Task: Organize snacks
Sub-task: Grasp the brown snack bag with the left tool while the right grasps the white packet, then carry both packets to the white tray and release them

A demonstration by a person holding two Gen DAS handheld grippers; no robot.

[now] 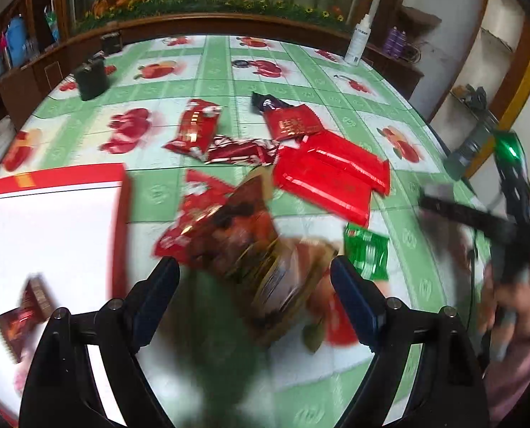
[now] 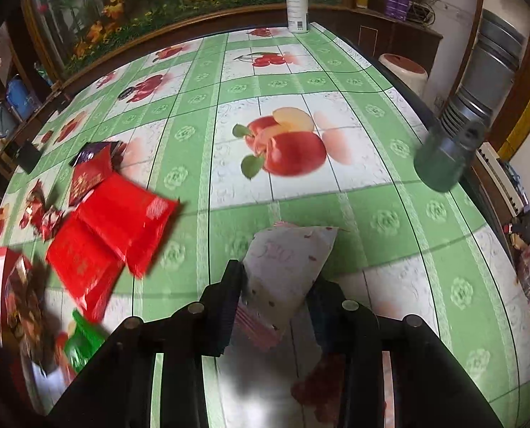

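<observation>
Snacks mostly lie loose mid-table; one packet is in the red-rimmed box at the table's left edge. Left gripper gapes, empty, over a brown pouch; right gripper pinches a white wrapper.

We cannot read the brown snack bag; motion smears its print. The red box runs off the left edge. The right gripper hides the lower part of a pale packet, and a green packet blurs beside it.
</observation>
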